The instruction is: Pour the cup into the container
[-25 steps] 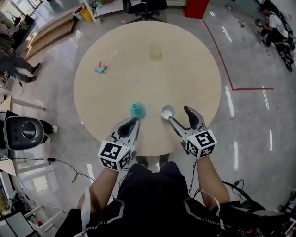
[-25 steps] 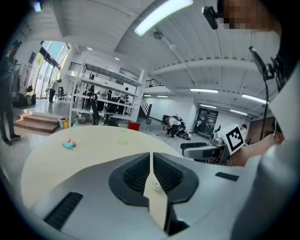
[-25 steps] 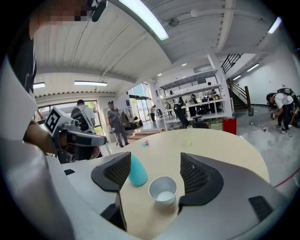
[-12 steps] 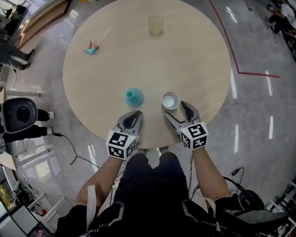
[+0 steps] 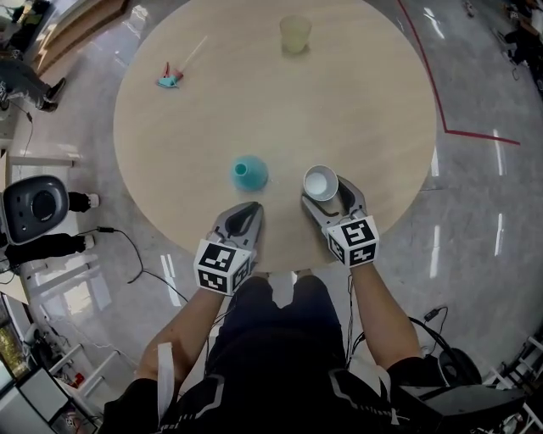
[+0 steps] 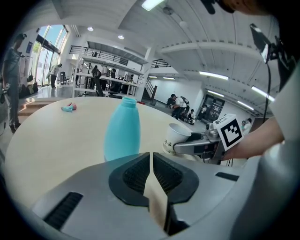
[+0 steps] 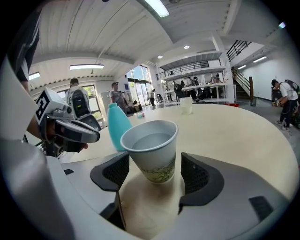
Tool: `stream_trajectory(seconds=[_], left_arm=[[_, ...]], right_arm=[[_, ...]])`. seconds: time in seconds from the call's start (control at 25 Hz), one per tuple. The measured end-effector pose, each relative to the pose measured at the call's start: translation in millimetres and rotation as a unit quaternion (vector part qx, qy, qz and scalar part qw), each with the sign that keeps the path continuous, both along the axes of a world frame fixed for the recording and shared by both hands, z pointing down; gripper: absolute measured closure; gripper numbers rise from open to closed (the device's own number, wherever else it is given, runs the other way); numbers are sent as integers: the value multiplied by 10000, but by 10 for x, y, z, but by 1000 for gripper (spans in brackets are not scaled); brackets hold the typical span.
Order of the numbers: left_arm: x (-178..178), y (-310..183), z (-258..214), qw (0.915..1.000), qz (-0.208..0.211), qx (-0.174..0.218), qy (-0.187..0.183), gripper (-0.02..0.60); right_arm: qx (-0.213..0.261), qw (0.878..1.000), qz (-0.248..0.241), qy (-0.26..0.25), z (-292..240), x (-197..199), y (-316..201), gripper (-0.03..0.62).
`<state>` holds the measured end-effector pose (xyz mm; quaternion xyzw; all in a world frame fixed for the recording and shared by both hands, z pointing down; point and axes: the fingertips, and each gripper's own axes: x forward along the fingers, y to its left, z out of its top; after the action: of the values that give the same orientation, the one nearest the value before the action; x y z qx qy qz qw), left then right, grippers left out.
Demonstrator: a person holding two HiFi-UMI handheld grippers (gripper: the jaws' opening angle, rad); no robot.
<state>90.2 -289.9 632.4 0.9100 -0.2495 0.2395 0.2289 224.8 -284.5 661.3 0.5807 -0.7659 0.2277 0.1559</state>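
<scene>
Teal bottle point(image 6: 123, 131) stands just ahead of the left gripper point(image 6: 151, 161), whose jaws are pressed together on nothing. Beside it on the counter point(image 5: 356, 102), the white paper cup point(image 7: 150, 150) of clear liquid sits between the spread jaws of the right gripper point(image 7: 154, 180), which have just been opening; neither pad touches it.

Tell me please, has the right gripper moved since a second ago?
Yes: the right gripper advanced toward the white cup, which now stands between its jaws, just opened wider, untouched.

Large open lab-like hall: glossy floor point(image 5: 475, 220), red floor tape point(image 5: 479, 136), mezzanine railing point(image 7: 187, 68), staircase point(image 7: 238, 48), ceiling strip light point(image 7: 157, 7).
</scene>
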Motion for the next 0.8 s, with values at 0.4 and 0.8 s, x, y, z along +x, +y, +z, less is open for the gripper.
stream_trajectory(seconds=[0.4, 0.8], left_arm=[[-106, -107, -41, 9999, -85, 108, -34, 581], [-329, -297, -438, 9983, -283, 486, 143, 581]], right_arm=[[84, 9998, -66, 162, 34, -31, -81, 289], [229, 9990, -224, 307, -162, -97, -96, 301]])
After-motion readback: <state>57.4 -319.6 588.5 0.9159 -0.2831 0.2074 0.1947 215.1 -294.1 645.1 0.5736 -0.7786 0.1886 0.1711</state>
